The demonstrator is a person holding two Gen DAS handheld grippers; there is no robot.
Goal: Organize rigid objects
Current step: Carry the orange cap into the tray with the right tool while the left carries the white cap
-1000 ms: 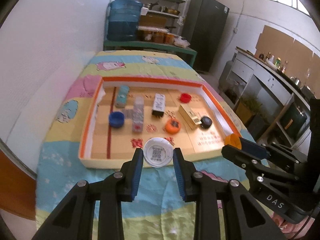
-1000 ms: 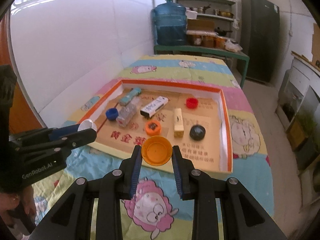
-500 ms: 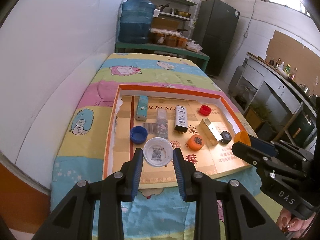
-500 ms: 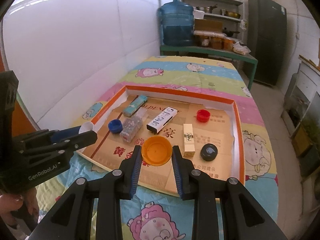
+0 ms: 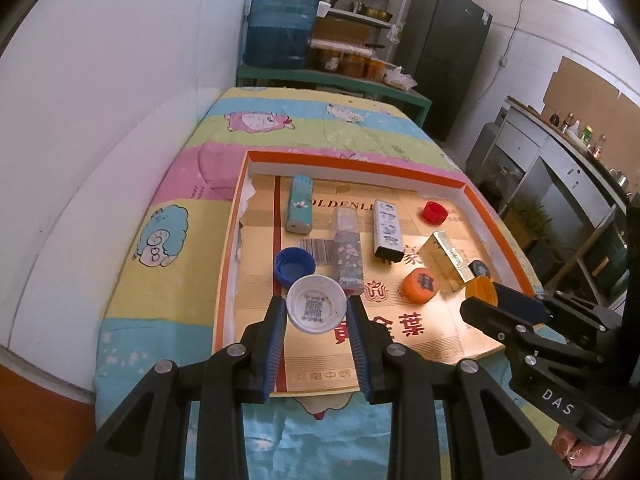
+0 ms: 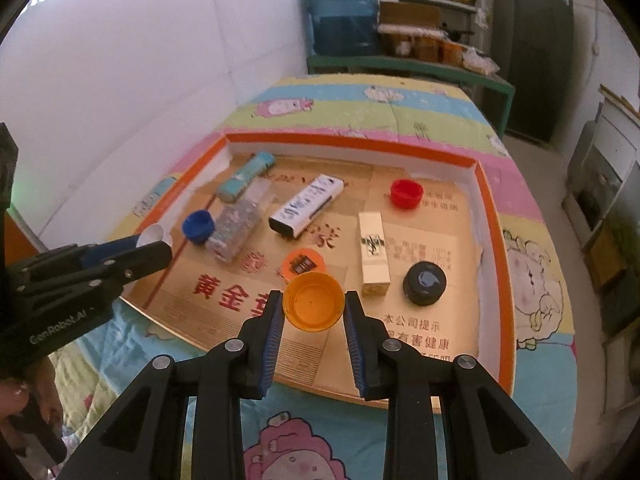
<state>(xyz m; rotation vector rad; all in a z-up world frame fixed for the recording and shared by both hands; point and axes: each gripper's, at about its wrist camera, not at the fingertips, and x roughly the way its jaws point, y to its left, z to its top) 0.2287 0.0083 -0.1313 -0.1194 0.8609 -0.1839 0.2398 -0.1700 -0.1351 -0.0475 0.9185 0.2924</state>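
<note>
My left gripper (image 5: 317,310) is shut on a white cap (image 5: 316,308) with a printed code inside, held above the near left part of the orange-rimmed tray (image 5: 500,224). My right gripper (image 6: 313,307) is shut on an orange cap (image 6: 313,305), open side up, above the tray's near middle. On the tray floor lie a blue cap (image 6: 197,226), a red cap (image 6: 406,193), a black cap (image 6: 425,282), another orange cap (image 6: 303,262), a teal box (image 5: 299,203), a clear patterned box (image 5: 347,245), a white box (image 6: 306,204) and a gold box (image 6: 373,253).
The tray (image 6: 490,216) sits on a table under a pastel cartoon cloth (image 5: 168,224), against a white wall on the left. Behind stand a blue water jug (image 5: 282,24), shelves, and a dark fridge (image 5: 444,52). A person's hand (image 6: 20,404) holds the left gripper.
Both grippers, each still holding its cap, have moved forward over the tray; the objects in it now look nearer and larger.
</note>
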